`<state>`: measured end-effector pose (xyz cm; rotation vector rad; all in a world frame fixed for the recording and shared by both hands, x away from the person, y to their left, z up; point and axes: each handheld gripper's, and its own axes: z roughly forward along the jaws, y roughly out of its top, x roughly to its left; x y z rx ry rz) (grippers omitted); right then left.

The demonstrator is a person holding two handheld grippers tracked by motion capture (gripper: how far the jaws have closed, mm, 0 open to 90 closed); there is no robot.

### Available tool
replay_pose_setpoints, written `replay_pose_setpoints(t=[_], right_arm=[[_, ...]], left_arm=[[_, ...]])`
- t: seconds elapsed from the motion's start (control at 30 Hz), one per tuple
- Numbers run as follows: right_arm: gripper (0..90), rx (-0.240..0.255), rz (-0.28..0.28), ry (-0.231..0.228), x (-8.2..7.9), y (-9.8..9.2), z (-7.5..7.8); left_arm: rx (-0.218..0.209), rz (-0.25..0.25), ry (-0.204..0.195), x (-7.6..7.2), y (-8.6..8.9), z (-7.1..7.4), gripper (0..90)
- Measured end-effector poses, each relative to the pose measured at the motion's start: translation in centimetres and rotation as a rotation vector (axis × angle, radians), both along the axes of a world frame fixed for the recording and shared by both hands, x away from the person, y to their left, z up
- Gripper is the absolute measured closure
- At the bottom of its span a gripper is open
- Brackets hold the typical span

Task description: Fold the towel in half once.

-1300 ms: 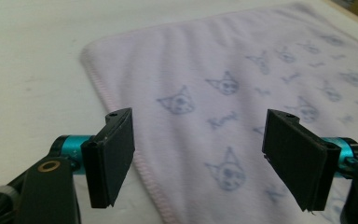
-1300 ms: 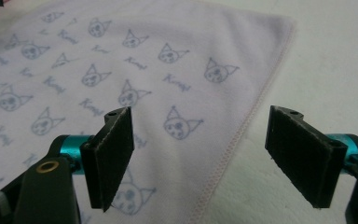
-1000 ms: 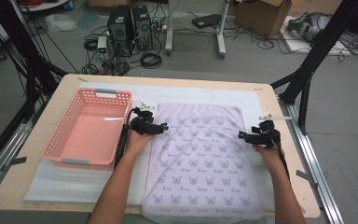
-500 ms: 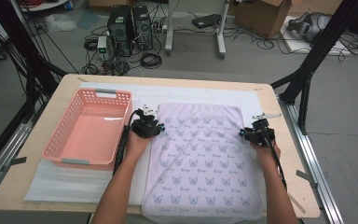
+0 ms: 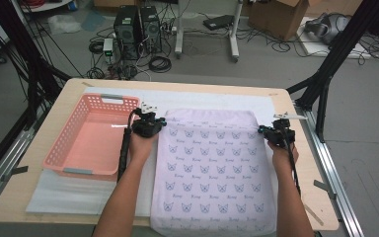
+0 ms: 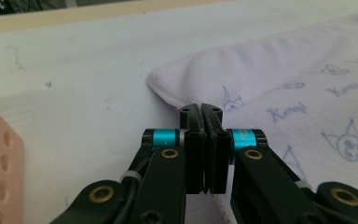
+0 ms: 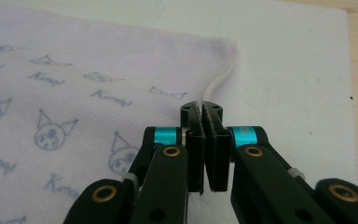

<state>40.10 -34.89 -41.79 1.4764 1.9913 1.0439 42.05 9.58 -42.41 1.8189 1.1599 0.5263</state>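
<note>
Towel (image 5: pixel 212 168) lies flat on the white mat (image 5: pixel 98 197) covering the desk (image 5: pixel 39 123), lavender with a repeated blue cat-face print; its near edge hangs over the desk's 6 o'clock side. Pink perforated basket (image 5: pixel 91 140) sits at the towel's 9 o'clock, empty, just beside it.

Left gripper (image 6: pixel 204 111): fingers have just been closing and now stand clenched on the towel's left hem, a little short of the far-left corner (image 6: pixel 161 86). The cloth edge runs in between the pads, and the corner beyond has puffed up into a soft ridge.

Right gripper (image 7: pixel 203 108): fingers have also just been closing and are now pinched on the right hem, with the white edge of the fabric rising out of the pads toward the far-right corner (image 7: pixel 230 46).

In the high view the left gripper (image 5: pixel 150 123) sits at the towel's 10 o'clock and the right gripper (image 5: pixel 276 132) at its 2 o'clock, both hands low on the desk.

Progress, as judged: the work looks like a fold, probably followed by stowing in the basket. Both grasps on the far end are made. No fold is in yet; the towel is one full layer. Left to do: lift the far end, bring it toward 6 o'clock, lay it down, further folds, then the transfer.
</note>
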Motion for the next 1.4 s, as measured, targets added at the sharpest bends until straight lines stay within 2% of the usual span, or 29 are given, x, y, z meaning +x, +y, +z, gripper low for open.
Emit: replay_pose_setpoints(t=[0.2,0.4,0.5,0.63,0.7,0.77,1.0,1.13,1.3,1.4], right_arm=[[87.9,0.032,0.023,-0.006,-0.5,-0.2,0.5],[87.9,0.049,0.063,-0.022,-1.9,-0.8,1.4],[87.9,0.097,0.082,-0.031,-2.8,-1.4,1.5],[87.9,0.087,0.108,-0.027,-3.9,-1.5,1.5],[87.9,0.085,0.124,-0.037,-4.7,-1.6,1.6],[87.9,0.077,0.136,-0.035,-5.5,-1.6,1.6],[87.8,0.072,0.158,-0.035,-8.1,-1.7,1.0],[87.8,0.055,0.174,-0.034,-9.9,-1.7,0.5],[87.8,0.071,0.179,-0.045,-12.4,-2.0,0.1],[87.7,0.059,0.186,-0.036,-13.9,-2.2,-0.4]], left_arm=[[-0.032,-0.031,0.001,-0.6,0.3,0.7,87.7],[-0.075,-0.057,0.008,-1.8,0.5,2.0,87.7],[-0.094,-0.075,0.01,-2.9,0.4,2.4,87.7],[-0.116,-0.107,-0.01,-4.6,0.8,2.3,87.7],[-0.11,-0.124,-0.01,-5.2,0.9,2.4,87.7],[-0.129,-0.134,-0.02,-6.1,0.8,2.4,87.7],[-0.118,-0.186,-0.016,-9.0,0.6,1.5,87.6],[-0.121,-0.192,-0.024,-10.5,0.9,0.8,87.6],[-0.121,-0.214,-0.035,-12.4,1.4,0.0,87.5],[-0.119,-0.224,-0.04,-13.6,1.7,-0.4,87.5]])
